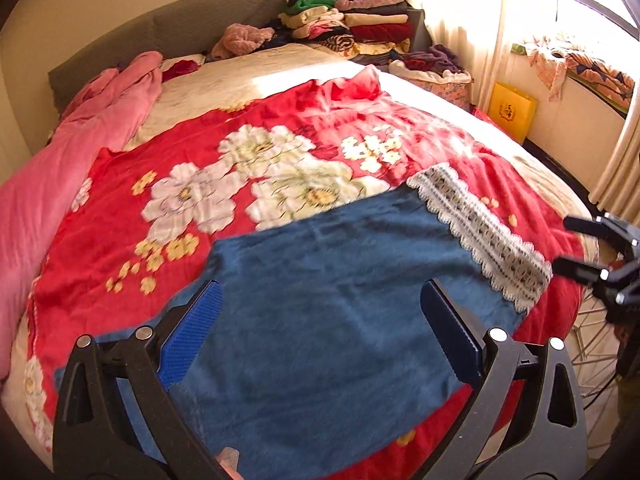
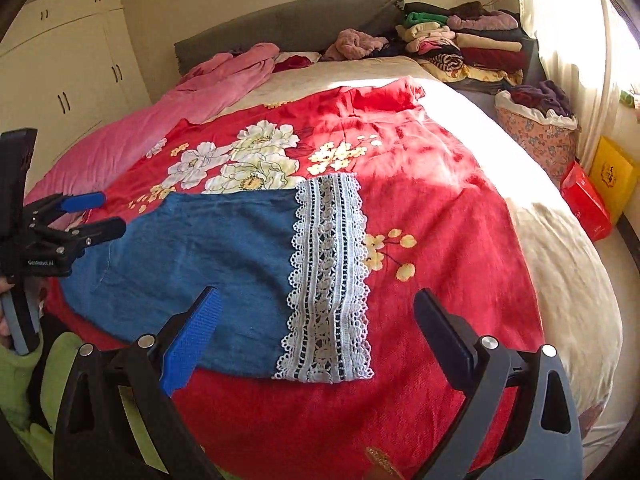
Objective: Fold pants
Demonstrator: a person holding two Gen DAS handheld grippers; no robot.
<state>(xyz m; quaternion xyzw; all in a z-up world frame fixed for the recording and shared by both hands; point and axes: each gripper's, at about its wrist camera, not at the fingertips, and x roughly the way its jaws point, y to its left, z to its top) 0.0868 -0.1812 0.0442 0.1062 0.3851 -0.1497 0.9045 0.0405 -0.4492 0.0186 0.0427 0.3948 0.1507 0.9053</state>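
on the red floral blanket [image 2: 440,216] lie blue pants [image 2: 208,248]; left claw [image 1: 320,328] and right claw [image 2: 316,336] hover wide, empty.

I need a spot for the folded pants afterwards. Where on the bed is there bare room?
Free: red floral blanket right of the lace hem, and the cream sheet beyond it. Crowded: clothes stacks by the headboard, pink duvet left.

Daylight pours through the window [image 1: 576,4] on my right, blowing out the curtain [image 2: 560,40]; the bed's [image 2: 568,248] far side glares, and edges bend fisheye-dark.
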